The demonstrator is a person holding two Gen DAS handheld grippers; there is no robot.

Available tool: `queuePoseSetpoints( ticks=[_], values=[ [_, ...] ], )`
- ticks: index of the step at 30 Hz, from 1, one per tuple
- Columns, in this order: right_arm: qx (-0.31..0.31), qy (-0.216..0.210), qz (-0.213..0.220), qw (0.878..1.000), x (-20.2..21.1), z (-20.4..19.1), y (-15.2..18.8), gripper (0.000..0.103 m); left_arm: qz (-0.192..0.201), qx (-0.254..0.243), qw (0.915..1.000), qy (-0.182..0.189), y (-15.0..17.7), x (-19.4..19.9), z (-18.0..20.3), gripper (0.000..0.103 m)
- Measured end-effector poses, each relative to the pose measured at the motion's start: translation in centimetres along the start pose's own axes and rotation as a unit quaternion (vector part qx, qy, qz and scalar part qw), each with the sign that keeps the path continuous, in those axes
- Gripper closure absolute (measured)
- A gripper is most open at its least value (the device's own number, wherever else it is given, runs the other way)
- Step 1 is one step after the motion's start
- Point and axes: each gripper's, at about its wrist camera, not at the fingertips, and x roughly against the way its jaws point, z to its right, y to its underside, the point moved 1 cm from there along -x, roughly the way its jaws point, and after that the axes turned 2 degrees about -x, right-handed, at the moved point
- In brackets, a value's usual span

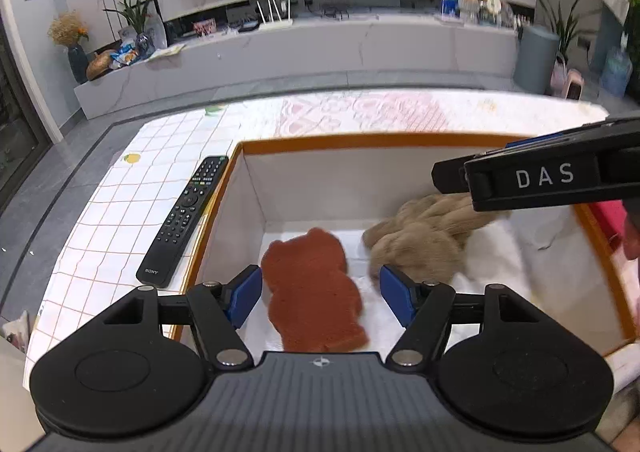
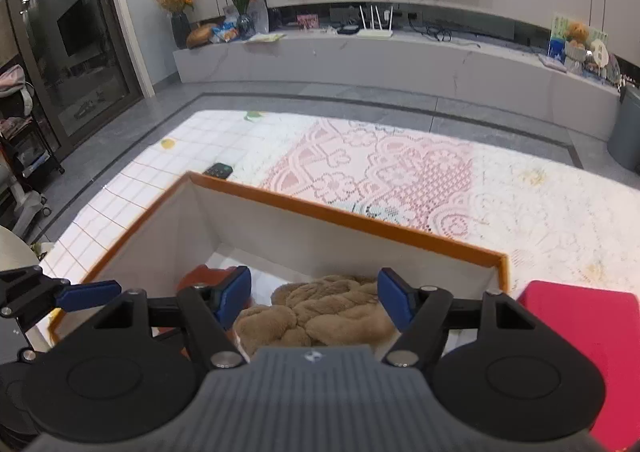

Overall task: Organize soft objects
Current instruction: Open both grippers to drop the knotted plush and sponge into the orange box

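A flat rust-brown bear-shaped plush (image 1: 314, 288) lies face down on the white floor of the orange-rimmed box (image 1: 360, 141), near its left wall. Beside it, to the right, a tan fluffy plush (image 2: 320, 314) lies crumpled (its shape is unclear).

Remote control (image 1: 185, 218): "SONY" in small pale letters at its near end — the only brand I can make out on the table.
Right gripper (image 1: 448, 176): "DAS" in white capitals on its black side.
Button markings on the remote: too small to read.
Cards and packets on the far shelf: blurred — nothing legible.
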Motion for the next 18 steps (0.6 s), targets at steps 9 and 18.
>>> queuePoseSetpoints(
  ticks=[9,18],
  values=[
    [0.012,-0.003,0.044,0.999,6.9,0.8,1.7,0.032,0.065,0.037,0.9969,0.023,0.2,5.7,2.2,0.024],
    [-0.024,0.013,0.113,0.993,16.1,5.5,6.9,0.031,0.126,0.019,0.9873,0.095,0.7,10.0,7.5,0.027]
  ],
)
